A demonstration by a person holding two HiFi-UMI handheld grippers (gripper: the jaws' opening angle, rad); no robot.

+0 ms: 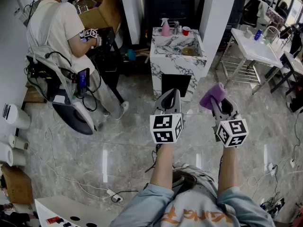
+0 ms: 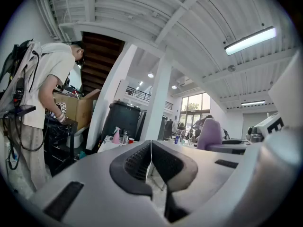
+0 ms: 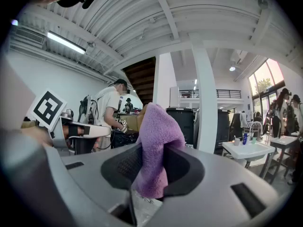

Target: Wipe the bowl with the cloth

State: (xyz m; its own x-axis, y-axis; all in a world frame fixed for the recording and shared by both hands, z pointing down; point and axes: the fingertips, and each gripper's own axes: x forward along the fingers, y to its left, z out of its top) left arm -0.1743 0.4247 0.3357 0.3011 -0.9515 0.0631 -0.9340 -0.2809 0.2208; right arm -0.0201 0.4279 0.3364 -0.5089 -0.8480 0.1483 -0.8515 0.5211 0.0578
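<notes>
The purple cloth (image 1: 212, 94) sticks up from my right gripper (image 1: 218, 103), which is shut on it; in the right gripper view the cloth (image 3: 158, 136) fills the gap between the jaws of that gripper (image 3: 154, 171). My left gripper (image 1: 170, 97) is held level beside it, shut with nothing in it, and its pads (image 2: 139, 160) meet in the left gripper view. Both grippers hover over the floor, well short of the marble counter (image 1: 163, 63). On the counter lies a brownish round dish (image 1: 188, 51) that may be the bowl; it is too small to tell.
A pink spray bottle (image 1: 165, 28) and a red cup (image 1: 186, 30) stand at the counter's back. A person in white (image 1: 52, 27) works at a dark stand on the left. A white table (image 1: 258, 48) stands at right. Cables and a power strip (image 1: 115, 197) lie on the floor.
</notes>
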